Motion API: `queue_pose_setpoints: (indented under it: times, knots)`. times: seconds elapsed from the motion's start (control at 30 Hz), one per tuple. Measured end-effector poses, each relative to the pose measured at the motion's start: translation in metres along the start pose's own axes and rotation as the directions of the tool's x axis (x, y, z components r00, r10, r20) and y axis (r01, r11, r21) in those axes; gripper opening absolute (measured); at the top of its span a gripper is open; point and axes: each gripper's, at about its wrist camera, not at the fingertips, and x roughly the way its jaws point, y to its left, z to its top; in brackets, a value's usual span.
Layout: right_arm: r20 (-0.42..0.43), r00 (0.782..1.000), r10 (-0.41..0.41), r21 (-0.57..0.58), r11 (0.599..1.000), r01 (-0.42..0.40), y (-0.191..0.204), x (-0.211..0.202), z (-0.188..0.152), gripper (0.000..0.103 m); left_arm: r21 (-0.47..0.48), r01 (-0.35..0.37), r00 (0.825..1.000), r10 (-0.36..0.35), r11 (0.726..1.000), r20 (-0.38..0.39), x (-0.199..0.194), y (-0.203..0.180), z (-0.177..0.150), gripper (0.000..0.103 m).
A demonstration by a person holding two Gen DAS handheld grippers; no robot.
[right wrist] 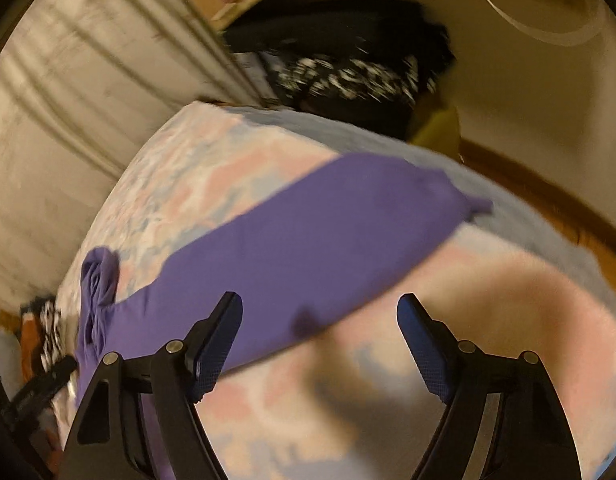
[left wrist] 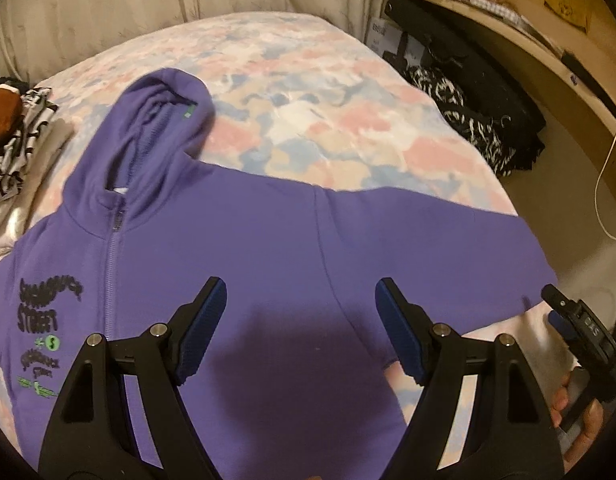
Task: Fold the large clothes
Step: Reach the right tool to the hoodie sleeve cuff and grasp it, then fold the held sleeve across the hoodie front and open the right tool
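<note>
Hoodie (left wrist: pixel 244 264) lies zipped and face-up on the bed (left wrist: pixel 308 92), sleeve (right wrist: pixel 308 236) stretched out ready for folding, left gripper (left wrist: pixel 300 320) and right gripper (right wrist: pixel 320 332) both wide, empty.

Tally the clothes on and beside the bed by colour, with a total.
Purple: 1, the hoodie
Black and white print on the bed: 1, the stack
Black, partly white-patterned, beside the bed: 1, the pile
Total: 3

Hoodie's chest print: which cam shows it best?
Left wrist. The hoodie lies front-up on the bed, with the black and green print beside the zipper. Right wrist, blurred, shows only a sleeve and the hood; no print.
</note>
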Motion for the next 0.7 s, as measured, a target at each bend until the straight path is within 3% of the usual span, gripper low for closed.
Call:
queue_pose_setpoints:
  times: [0.1, 0.3, 0.33, 0.4, 0.47, 0.6, 0.7]
  knots:
    - [-0.023, 1.0, 0.015, 0.111, 0.994, -0.012, -0.039, 0.024, 0.003, 0.07, -0.001, 0.025, 0.999, -0.025, 1.0, -0.028, 0.015, -0.01, 0.0, 0.075]
    - [0.017, 0.999, 0.039, 0.217, 0.975, -0.042, -0.078, 0.059, 0.024, 0.064, 0.006, 0.045, 0.998, -0.045, 0.999, -0.04, 0.026, -0.023, -0.003, 0.074]
    - [0.019, 0.999, 0.035, 0.228, 0.973, -0.038, -0.08, 0.064, 0.028, 0.06, 0.005, 0.043, 0.998, -0.043, 0.999, -0.038, 0.026, -0.023, -0.003, 0.074]
    - [0.015, 1.0, 0.012, 0.253, 0.967, -0.015, -0.089, 0.075, 0.034, 0.026, -0.002, 0.042, 0.999, -0.042, 0.999, -0.03, 0.024, -0.021, -0.005, 0.074]
    - [0.023, 1.0, 0.0, 0.265, 0.964, -0.006, -0.096, 0.081, 0.039, 0.017, -0.009, 0.033, 0.999, -0.033, 0.999, -0.012, 0.018, -0.014, -0.006, 0.074]
    - [0.162, 0.985, 0.053, 0.171, 0.982, -0.081, -0.051, 0.054, 0.052, 0.009, -0.04, 0.026, 0.999, -0.025, 0.999, 0.031, -0.001, 0.019, -0.009, 0.074]
    - [0.237, 0.952, 0.192, -0.001, 0.98, -0.198, 0.009, 0.017, 0.053, 0.009, -0.085, 0.018, 0.998, -0.013, 0.996, 0.065, -0.016, 0.047, -0.011, 0.074]
